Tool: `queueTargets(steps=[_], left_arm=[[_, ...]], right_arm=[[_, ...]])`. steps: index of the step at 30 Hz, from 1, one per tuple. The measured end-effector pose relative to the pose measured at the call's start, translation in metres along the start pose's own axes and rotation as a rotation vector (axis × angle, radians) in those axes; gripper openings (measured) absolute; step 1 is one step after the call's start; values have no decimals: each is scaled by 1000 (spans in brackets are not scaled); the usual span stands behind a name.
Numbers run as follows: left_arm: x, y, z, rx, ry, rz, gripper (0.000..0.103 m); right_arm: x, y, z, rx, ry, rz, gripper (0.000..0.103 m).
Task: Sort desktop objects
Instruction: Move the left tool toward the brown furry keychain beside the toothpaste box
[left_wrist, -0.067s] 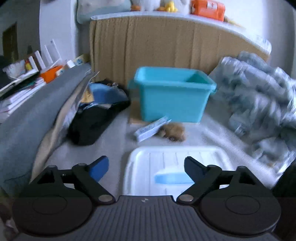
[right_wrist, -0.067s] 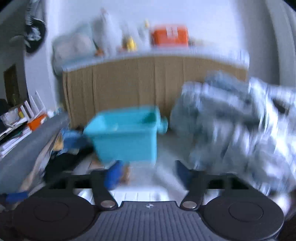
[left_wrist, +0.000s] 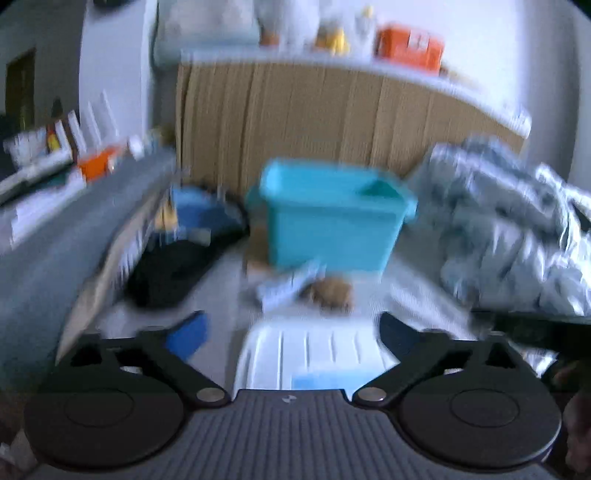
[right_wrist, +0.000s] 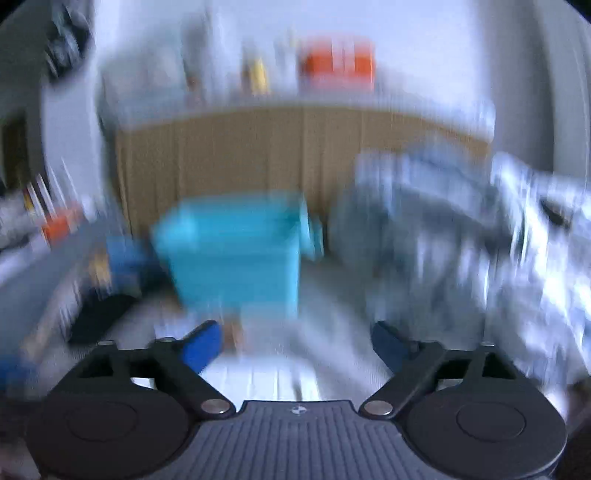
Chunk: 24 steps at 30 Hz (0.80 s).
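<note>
**Both claws released above the white tray**

Ahead of your left gripper (left_wrist: 291, 332), the teal bin (left_wrist: 332, 225) stands upright; its contents are hidden by blur. The white tray (left_wrist: 310, 350), directly below the jaws, holds a flat blue piece (left_wrist: 319, 378). Your left gripper is spread wide, holding nothing. Your right gripper (right_wrist: 295, 341) is likewise spread and empty. A white packet (left_wrist: 288, 286) and a brown object (left_wrist: 332, 291) lie touching, between tray and bin.

I read this as a home bedroom: rumpled quilt (left_wrist: 517, 236) on a bed, tan headboard (left_wrist: 332, 122) behind it, shelf (left_wrist: 369, 68) above holding toys and an orange case (left_wrist: 408, 46).
</note>
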<state>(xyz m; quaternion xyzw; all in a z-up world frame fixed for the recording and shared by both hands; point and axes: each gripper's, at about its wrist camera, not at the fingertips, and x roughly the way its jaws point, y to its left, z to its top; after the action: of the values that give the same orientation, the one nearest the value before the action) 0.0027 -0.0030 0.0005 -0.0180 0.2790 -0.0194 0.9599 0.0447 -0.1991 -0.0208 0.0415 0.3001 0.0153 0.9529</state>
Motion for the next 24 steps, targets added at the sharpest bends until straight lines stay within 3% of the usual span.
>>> queueTargets(steps=[1, 3, 4, 5, 7, 9, 10, 14, 17, 20, 24], left_arm=[[1, -1, 1, 7, -10, 4, 103], [3, -4, 2, 22, -30, 13, 95], [4, -5, 3, 30, -40, 17, 96], [5, -6, 4, 37, -50, 21, 103], [7, -9, 4, 58, -49, 33, 103], [14, -7, 0, 93, 33, 52, 97], [23, 1, 8, 75, 25, 37, 97], [29, 0, 21, 31, 12, -3, 102], [39, -10, 15, 39, 3, 14, 102], [46, -14, 17, 55, -23, 22, 102], [57, -16, 15, 71, -21, 18, 102]], right_arm=[[1, -1, 3, -8, -18, 5, 56], [2, -4, 8, -25, -53, 14, 75], [3, -6, 10, -33, -71, 19, 86], [4, -7, 13, -41, -89, 23, 77], [6, -10, 18, -57, -125, 33, 57], [7, -12, 23, -74, -160, 42, 65], [11, -9, 20, -82, -147, 30, 77], [15, 6, 6, -99, -87, 6, 68], [7, 8, 11, -140, -156, -52, 68], [20, 12, 18, -132, -145, -93, 68], [19, 0, -1, -169, -230, -109, 68]])
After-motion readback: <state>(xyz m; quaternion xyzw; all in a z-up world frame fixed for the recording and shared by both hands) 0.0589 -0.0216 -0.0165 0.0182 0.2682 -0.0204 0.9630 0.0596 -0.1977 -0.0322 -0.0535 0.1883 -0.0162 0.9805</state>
